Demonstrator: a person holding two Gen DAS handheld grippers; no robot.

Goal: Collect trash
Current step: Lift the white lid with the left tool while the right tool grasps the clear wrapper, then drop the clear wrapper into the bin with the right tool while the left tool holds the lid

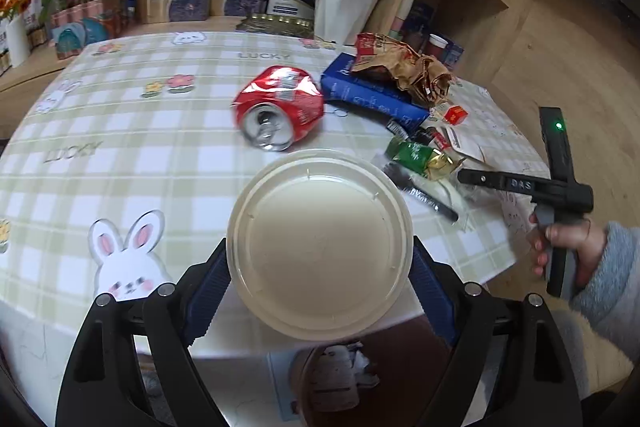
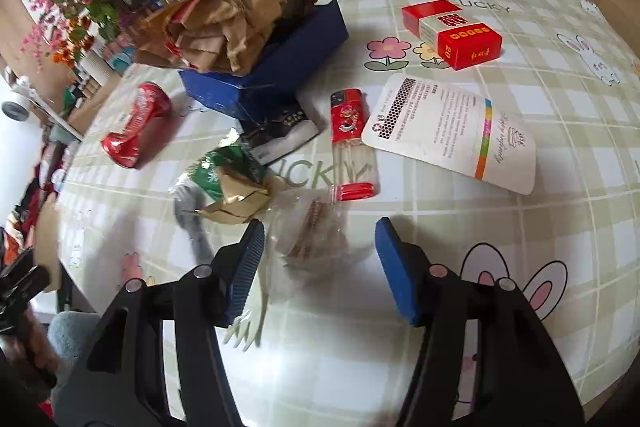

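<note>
My left gripper is shut on a round white plastic container and holds it over the table's near edge. A crushed red can lies just beyond it; it also shows in the right wrist view. My right gripper is open, low over a clear plastic wrapper that lies between its fingers; it also shows in the left wrist view. A green and gold wrapper, a white plastic fork and a crumpled brown paper bag lie nearby.
The checked tablecloth also holds a blue box, a red lighter, a red cigarette pack, a white card and a black pen. Boxes and flower pots stand behind. A bin sits below the table edge.
</note>
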